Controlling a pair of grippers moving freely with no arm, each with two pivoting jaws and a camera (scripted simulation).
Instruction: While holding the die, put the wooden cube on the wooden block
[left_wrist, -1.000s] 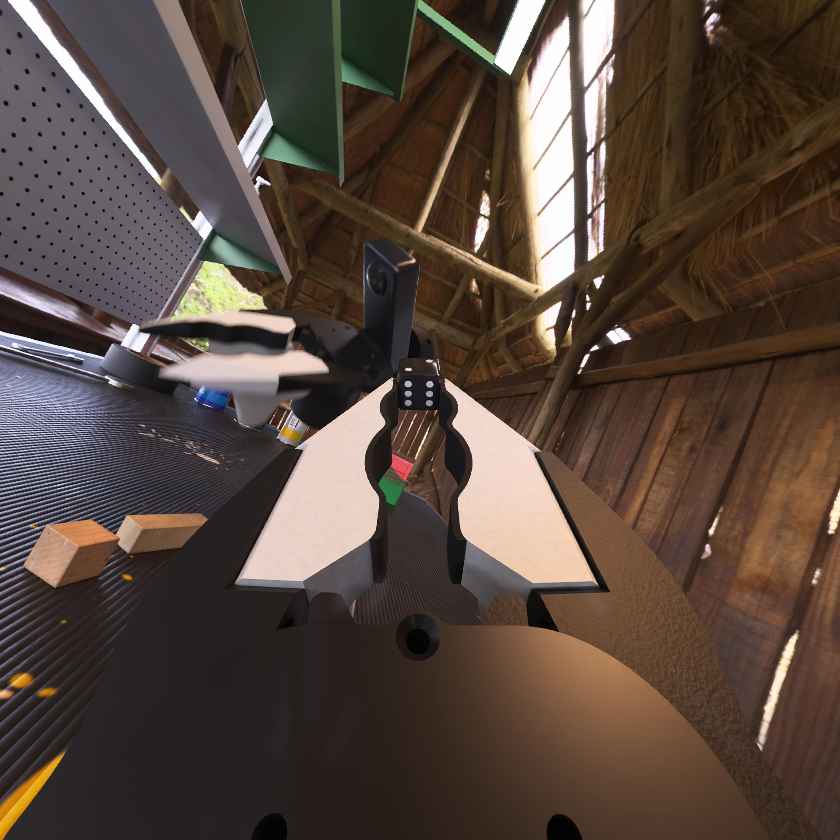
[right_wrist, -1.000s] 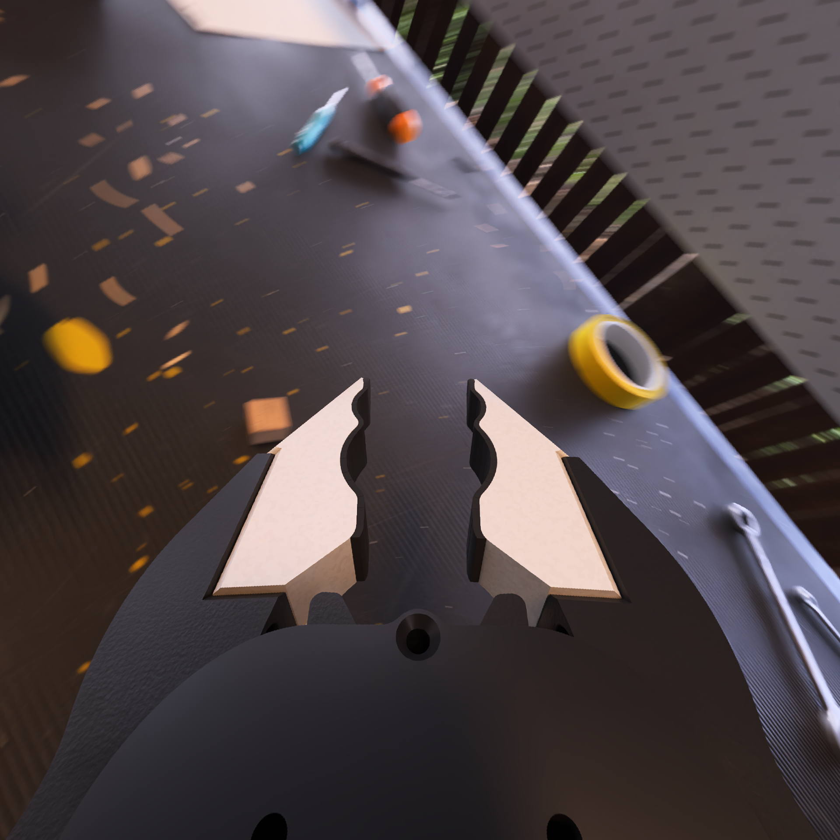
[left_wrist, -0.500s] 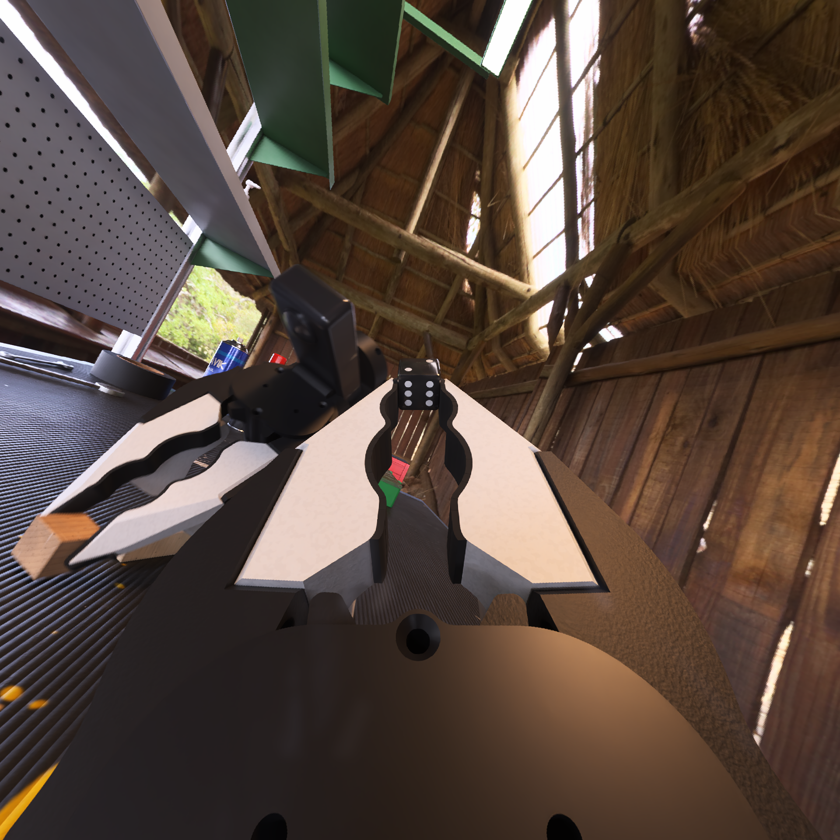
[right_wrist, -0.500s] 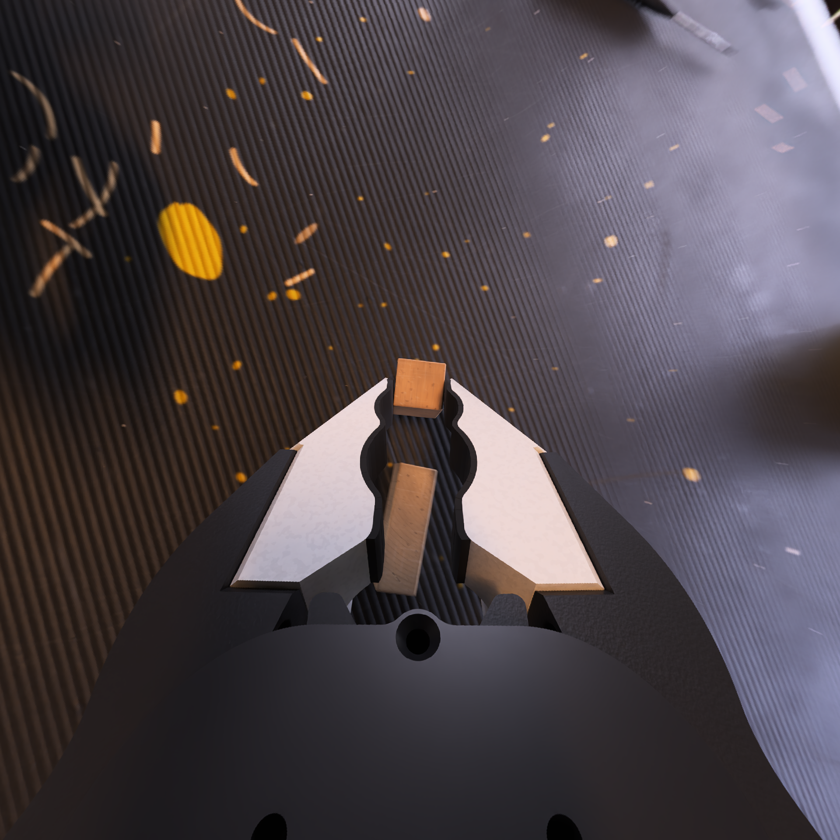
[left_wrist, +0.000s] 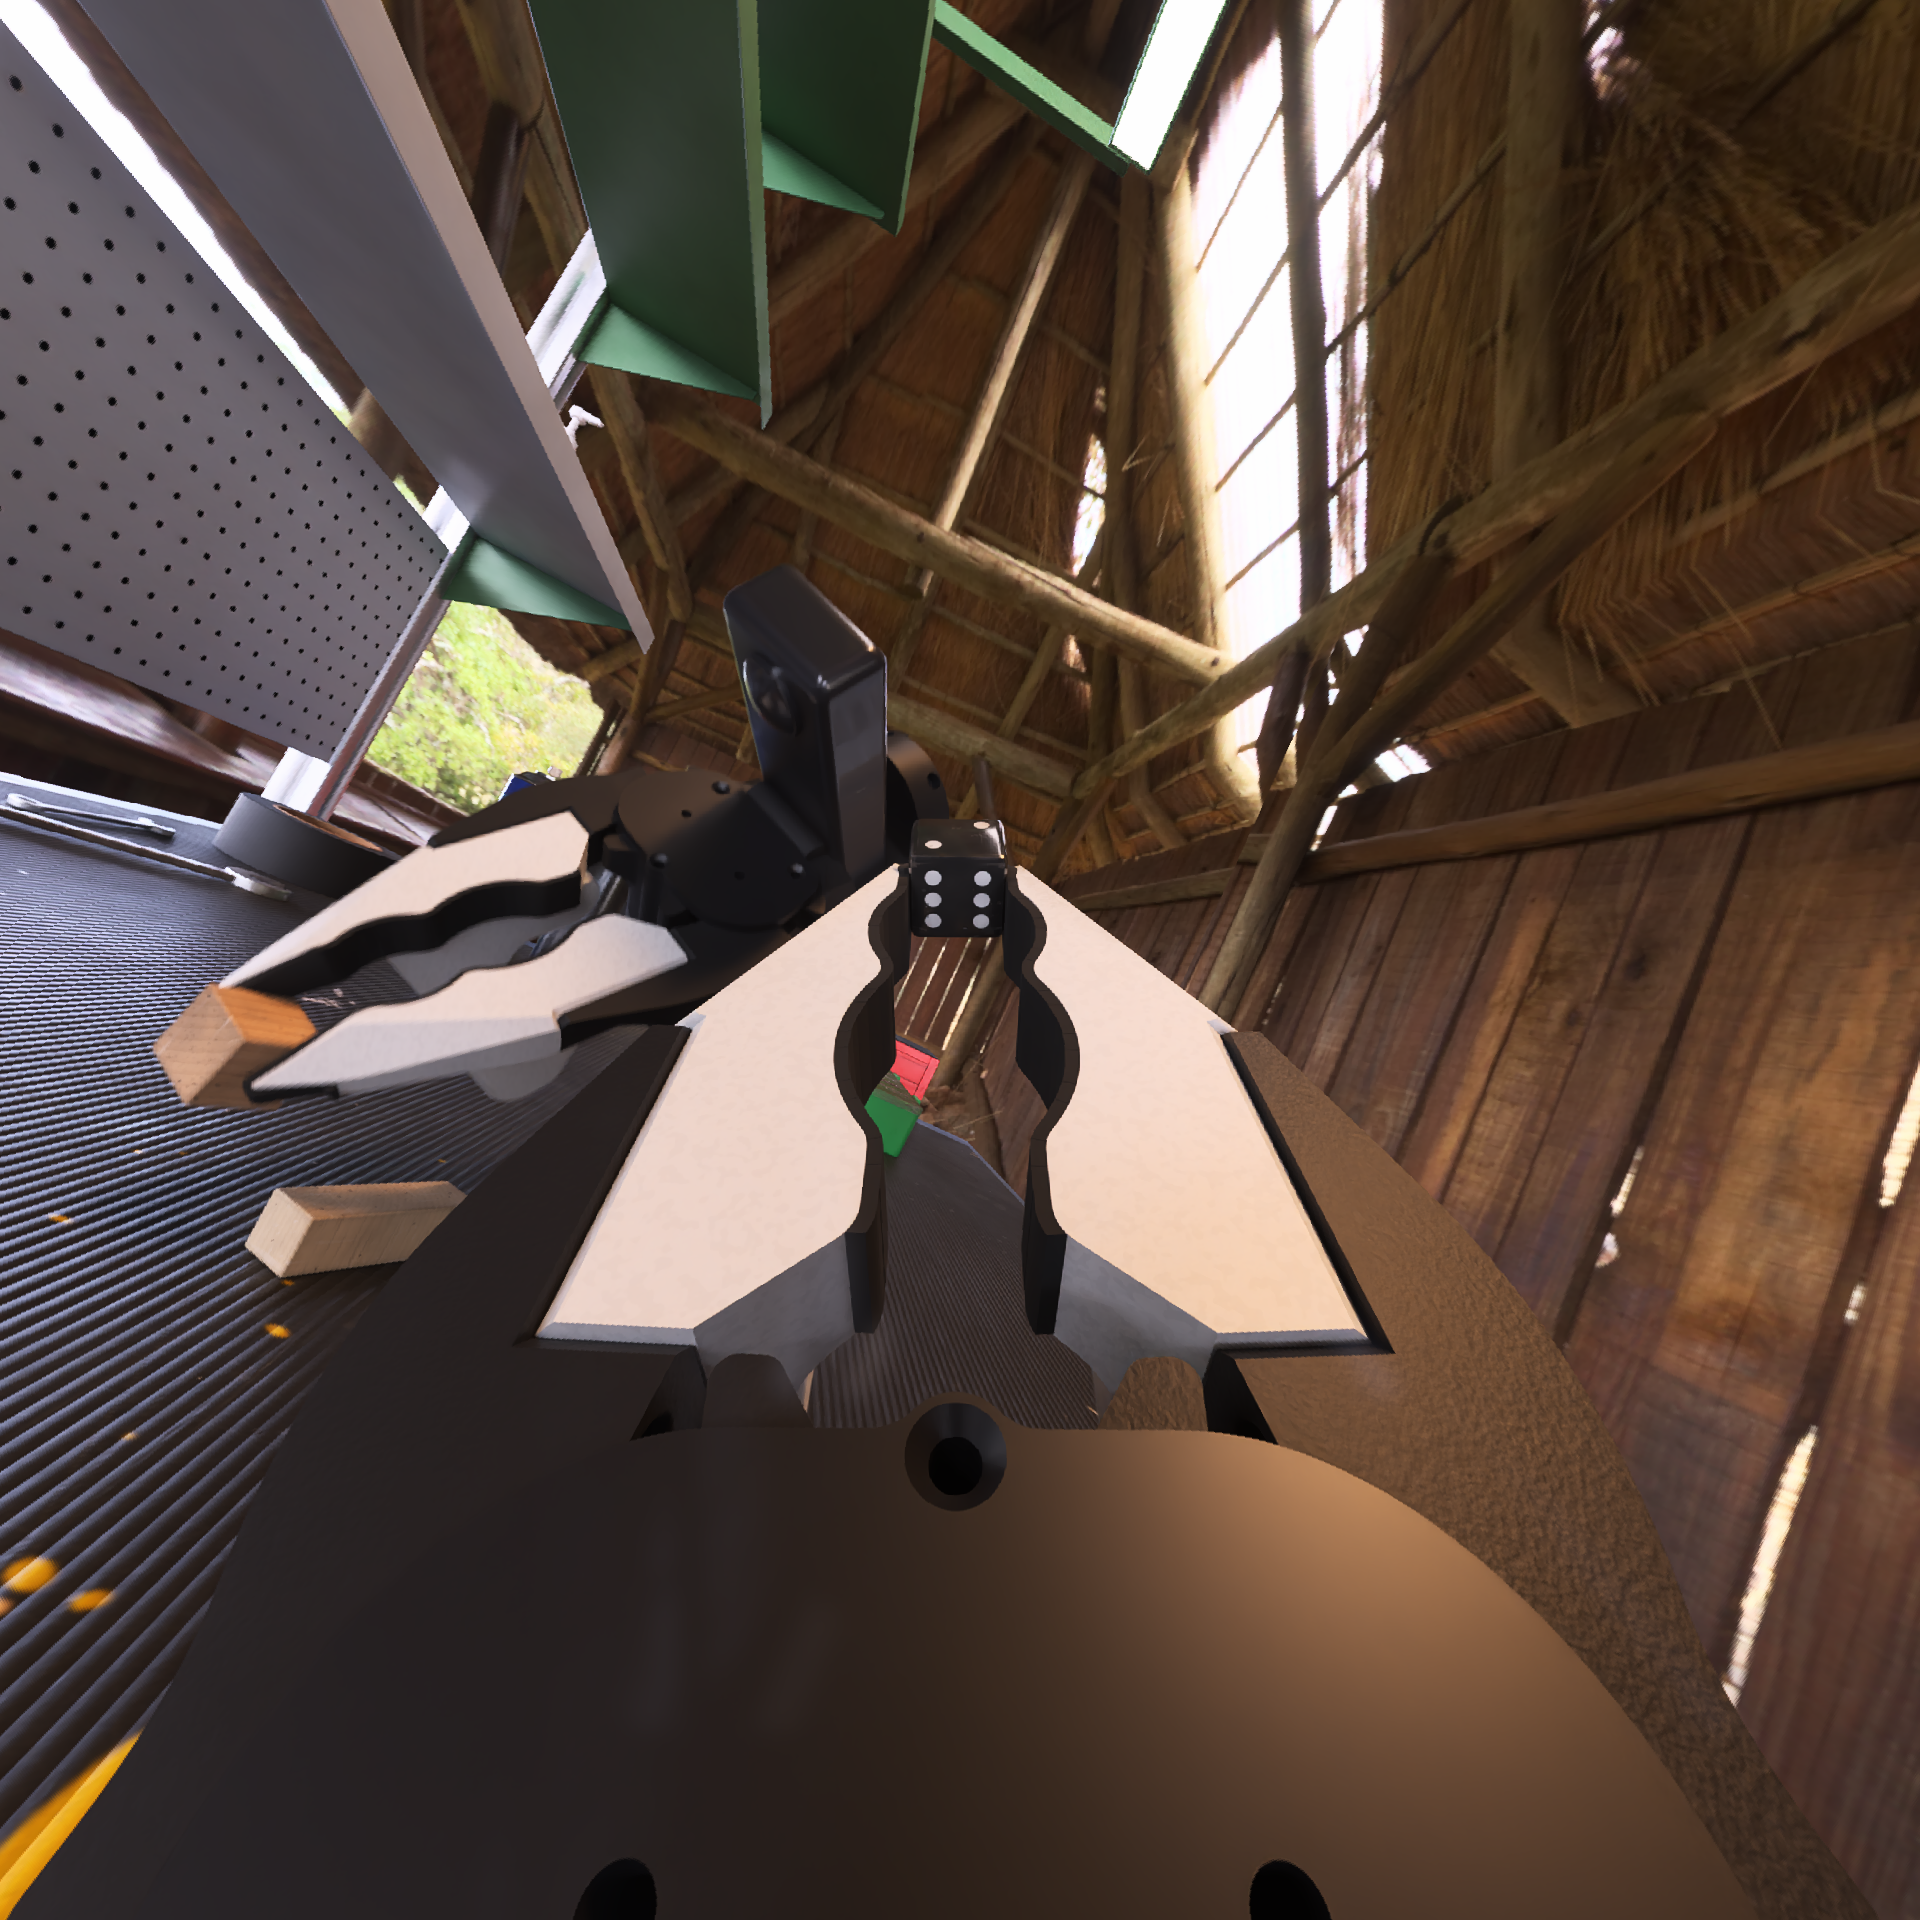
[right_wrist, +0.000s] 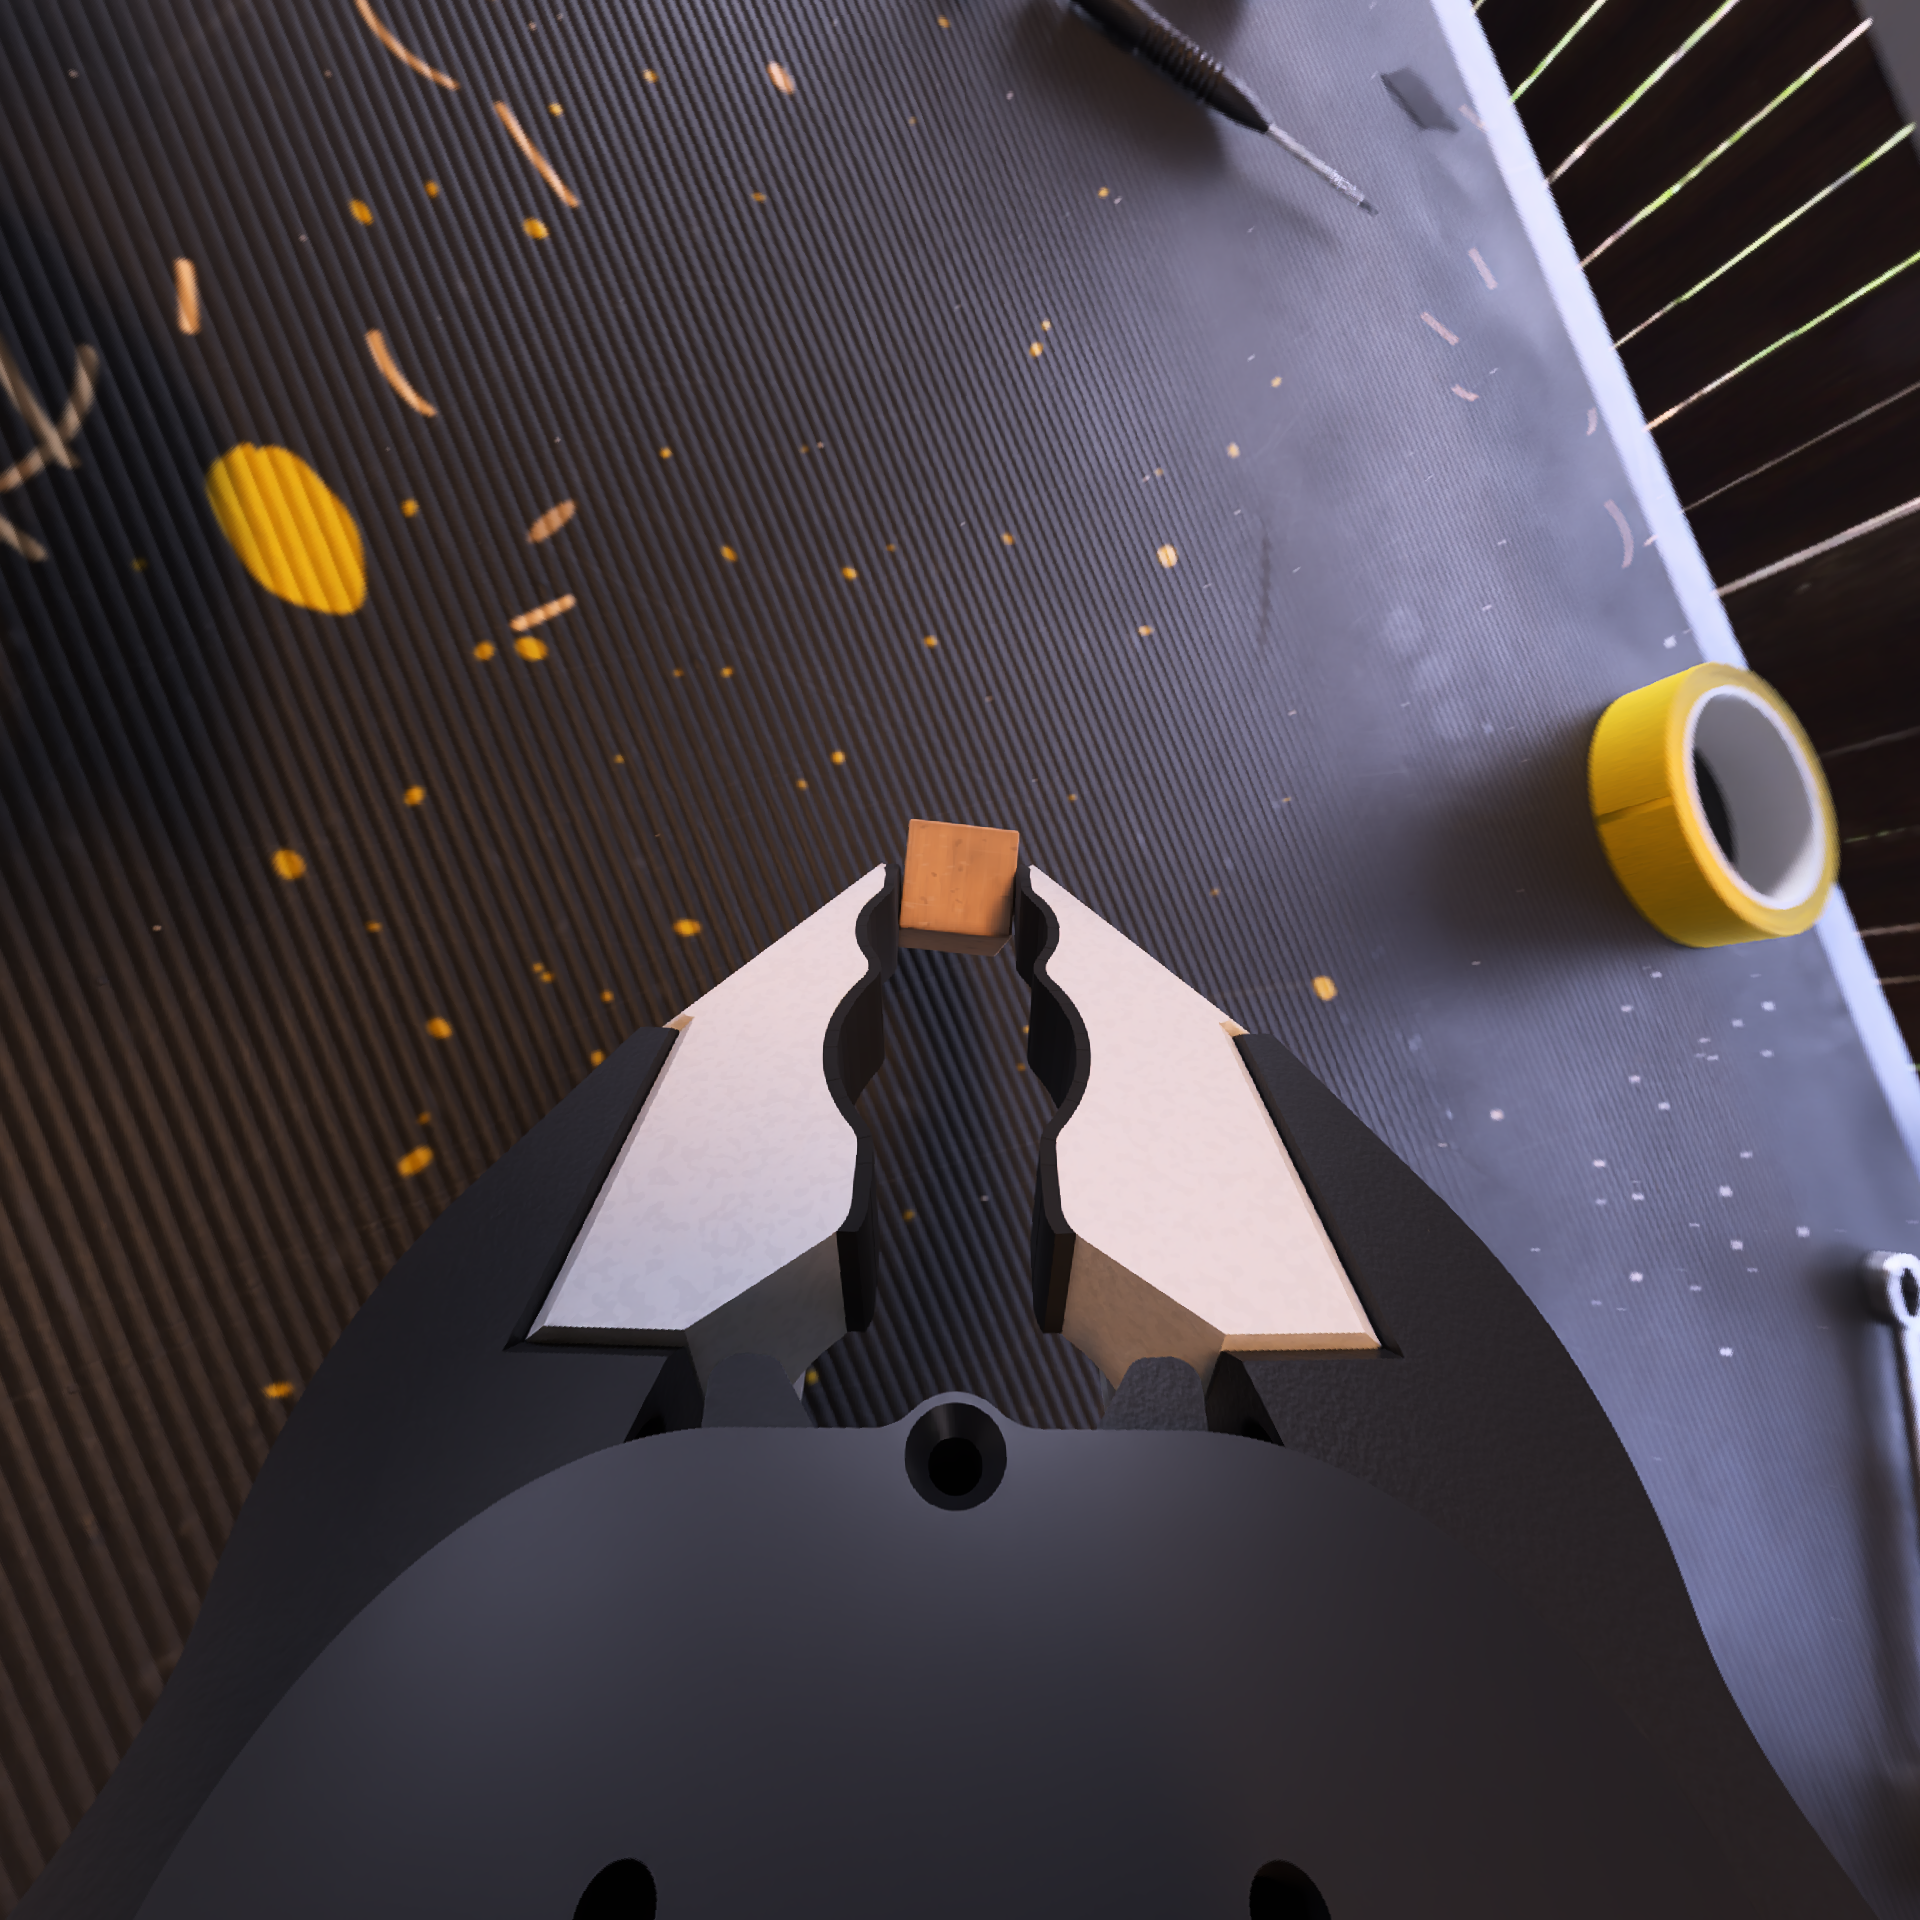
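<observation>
My left gripper (left_wrist: 954, 894) is shut on a black die (left_wrist: 956, 881) with white pips and holds it up off the mat. My right gripper (right_wrist: 956, 896) is shut on the wooden cube (right_wrist: 956, 879) at its fingertips, raised above the mat. In the left wrist view the right gripper (left_wrist: 281, 1039) holds the cube (left_wrist: 231, 1044) above and a little beyond the pale wooden block (left_wrist: 348, 1226), which lies flat on the black ribbed mat (left_wrist: 125, 1351). The block does not show in the right wrist view.
A yellow tape roll (right_wrist: 1709, 805) lies near the mat's right edge, with a wrench (right_wrist: 1896, 1340) below it and a dark screwdriver (right_wrist: 1216, 88) at the top. Yellow paint spots (right_wrist: 286, 530) mark the mat. A grey pegboard (left_wrist: 156, 468), a dark tape roll (left_wrist: 286, 831) and red and green blocks (left_wrist: 899, 1096) show in the left wrist view.
My right gripper closed on the wooden cube and lifted it off the mat, away from the block. My left gripper kept the die and hardly moved.
</observation>
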